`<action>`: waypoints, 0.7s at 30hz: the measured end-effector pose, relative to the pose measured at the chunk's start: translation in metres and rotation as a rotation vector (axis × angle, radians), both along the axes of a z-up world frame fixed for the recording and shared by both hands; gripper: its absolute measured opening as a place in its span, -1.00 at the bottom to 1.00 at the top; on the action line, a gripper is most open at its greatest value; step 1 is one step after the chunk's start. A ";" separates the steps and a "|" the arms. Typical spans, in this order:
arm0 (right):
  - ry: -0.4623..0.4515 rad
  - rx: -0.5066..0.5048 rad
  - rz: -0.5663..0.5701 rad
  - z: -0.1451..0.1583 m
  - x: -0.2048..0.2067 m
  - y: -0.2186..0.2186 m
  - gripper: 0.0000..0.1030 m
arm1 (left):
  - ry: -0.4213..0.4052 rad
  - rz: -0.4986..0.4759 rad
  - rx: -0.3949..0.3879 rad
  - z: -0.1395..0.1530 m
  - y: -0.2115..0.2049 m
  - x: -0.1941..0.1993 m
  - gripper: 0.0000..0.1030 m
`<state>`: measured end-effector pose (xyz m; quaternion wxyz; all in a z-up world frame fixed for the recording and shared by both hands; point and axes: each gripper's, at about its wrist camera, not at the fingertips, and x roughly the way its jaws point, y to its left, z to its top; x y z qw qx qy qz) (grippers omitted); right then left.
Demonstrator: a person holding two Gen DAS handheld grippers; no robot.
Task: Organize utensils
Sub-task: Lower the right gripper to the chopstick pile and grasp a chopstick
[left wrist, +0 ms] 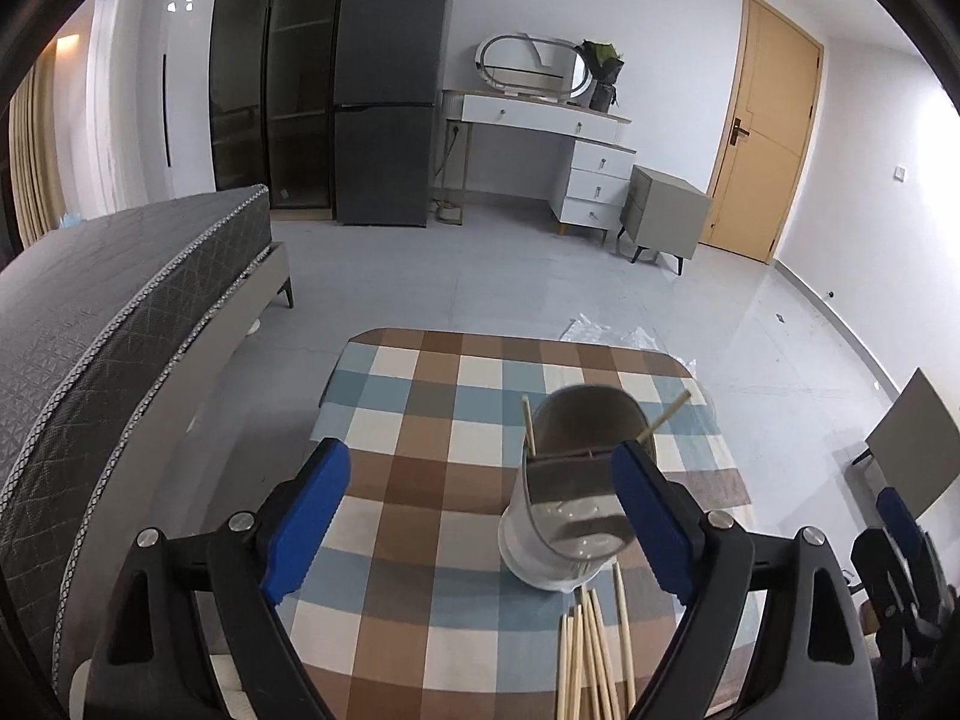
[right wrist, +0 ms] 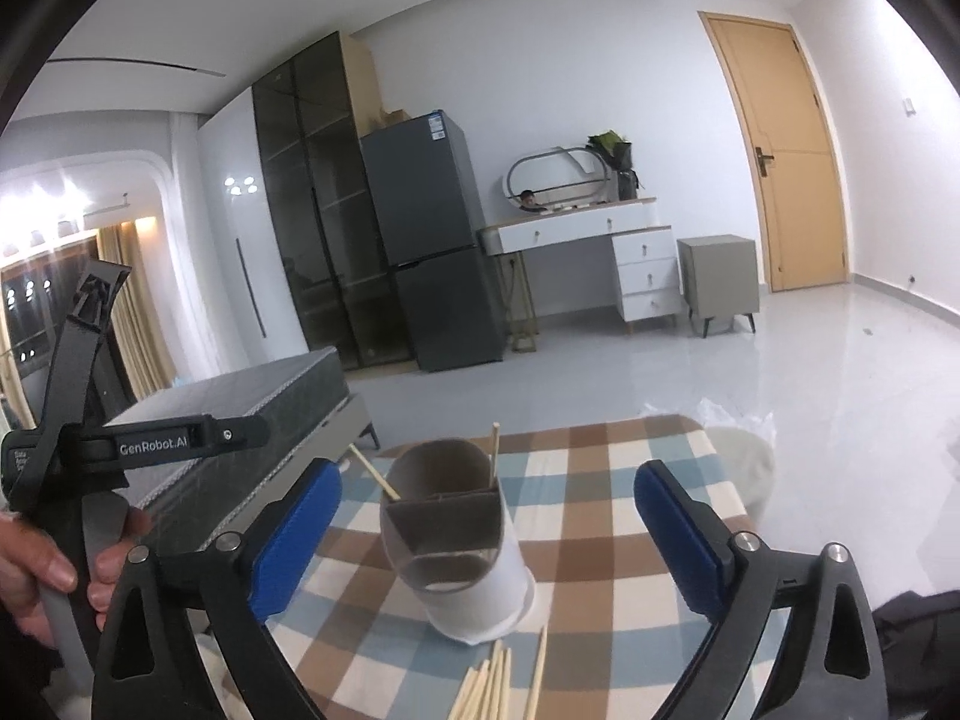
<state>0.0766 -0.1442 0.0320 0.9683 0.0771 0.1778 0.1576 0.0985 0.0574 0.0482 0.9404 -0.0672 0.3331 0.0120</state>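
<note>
A white utensil holder (left wrist: 543, 540) (right wrist: 474, 564) with a grey divided inside stands on the checked tablecloth (left wrist: 420, 420) (right wrist: 600, 480). Two wooden chopsticks (left wrist: 528, 423) (right wrist: 495, 453) lean inside it, one to each side. Several loose chopsticks (left wrist: 591, 654) (right wrist: 492, 684) lie on the cloth in front of it. My left gripper (left wrist: 480, 516) is open; the holder stands just inside its right finger. My right gripper (right wrist: 486, 534) is open with the holder between its blue fingers, pads apart from it. Neither gripper holds anything.
A grey bed (left wrist: 108, 324) (right wrist: 240, 420) runs along the table's left. In the right wrist view a hand (right wrist: 54, 570) holds the left gripper's handle. A grey chair back (left wrist: 912, 444) stands at the right. Crumpled plastic (left wrist: 606, 333) lies beyond the table's far edge.
</note>
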 end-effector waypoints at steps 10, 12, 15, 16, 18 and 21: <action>0.040 -0.017 -0.001 -0.020 -0.014 -0.004 1.00 | -0.013 -0.013 0.028 -0.015 -0.009 -0.018 0.66; 0.049 -0.021 -0.009 -0.024 -0.017 -0.005 1.00 | -0.021 -0.007 0.031 -0.019 -0.010 -0.021 0.66; 0.073 -0.037 -0.018 -0.031 -0.019 -0.006 1.00 | -0.021 0.008 0.040 -0.029 -0.012 -0.023 0.66; 0.082 -0.042 -0.019 -0.033 -0.019 -0.007 1.00 | -0.016 0.012 0.042 -0.034 -0.013 -0.023 0.66; 0.112 -0.050 -0.014 -0.041 -0.017 -0.009 1.00 | 0.011 0.015 0.036 -0.048 -0.015 -0.021 0.66; 0.166 -0.035 0.005 -0.053 -0.011 -0.012 1.00 | 0.047 0.011 0.023 -0.069 -0.017 -0.019 0.66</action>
